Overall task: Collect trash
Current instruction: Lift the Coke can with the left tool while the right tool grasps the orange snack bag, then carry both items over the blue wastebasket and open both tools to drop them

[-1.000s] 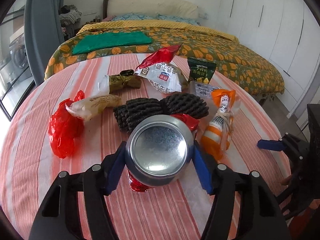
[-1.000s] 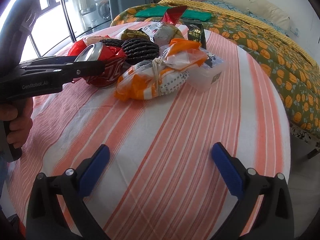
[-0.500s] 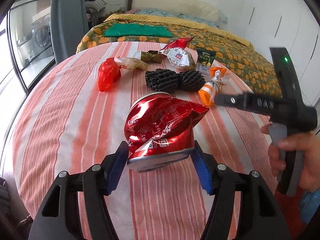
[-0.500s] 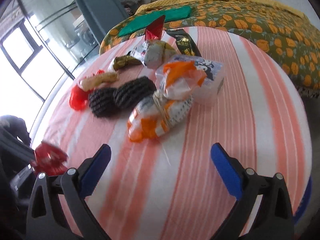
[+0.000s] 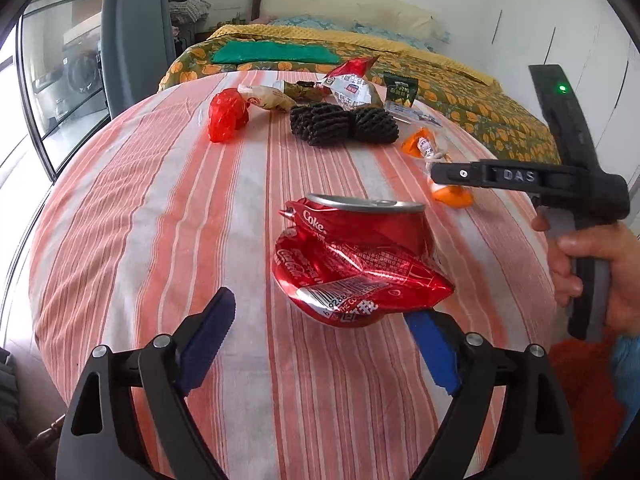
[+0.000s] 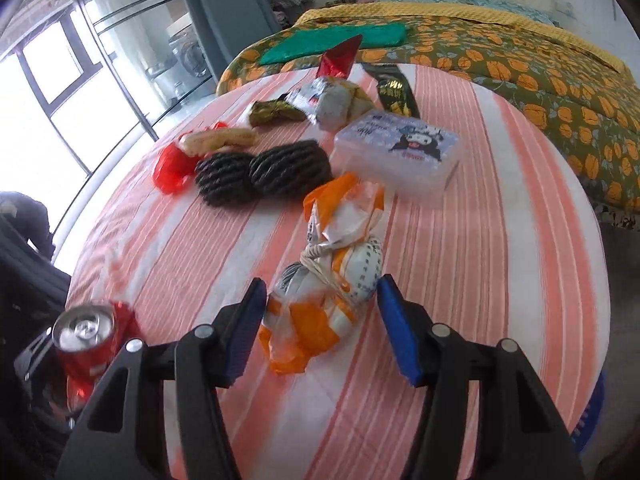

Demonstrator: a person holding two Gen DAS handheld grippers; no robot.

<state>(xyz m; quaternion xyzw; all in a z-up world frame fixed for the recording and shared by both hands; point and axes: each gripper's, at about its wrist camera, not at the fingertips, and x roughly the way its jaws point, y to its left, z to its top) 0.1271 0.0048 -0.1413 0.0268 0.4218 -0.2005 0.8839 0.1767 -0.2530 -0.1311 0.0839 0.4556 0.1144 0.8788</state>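
A crushed red Coke can [image 5: 356, 264] is between the blue pads of my left gripper [image 5: 324, 340], whose jaws stand wide apart; it leans by the right pad over the striped table's near edge. The can also shows low left in the right wrist view [image 6: 90, 340]. My right gripper [image 6: 320, 328] is open, its pads either side of a tied orange-and-white bag [image 6: 332, 276], not clamped. The same bag [image 5: 436, 160] lies partly hidden behind the right gripper's body in the left wrist view.
On the round table with the red-striped cloth [image 6: 500, 240] lie a red plastic bag [image 6: 170, 166], two black mesh rolls [image 6: 264, 170], a clear lidded box [image 6: 400, 152], snack wrappers [image 6: 336, 96] and a dark sachet [image 6: 394, 88]. A bed [image 6: 500, 40] stands behind.
My left gripper has carried the can back toward the table's near edge and opened its jaws. My right gripper has moved forward around the orange-and-white bag and narrowed.
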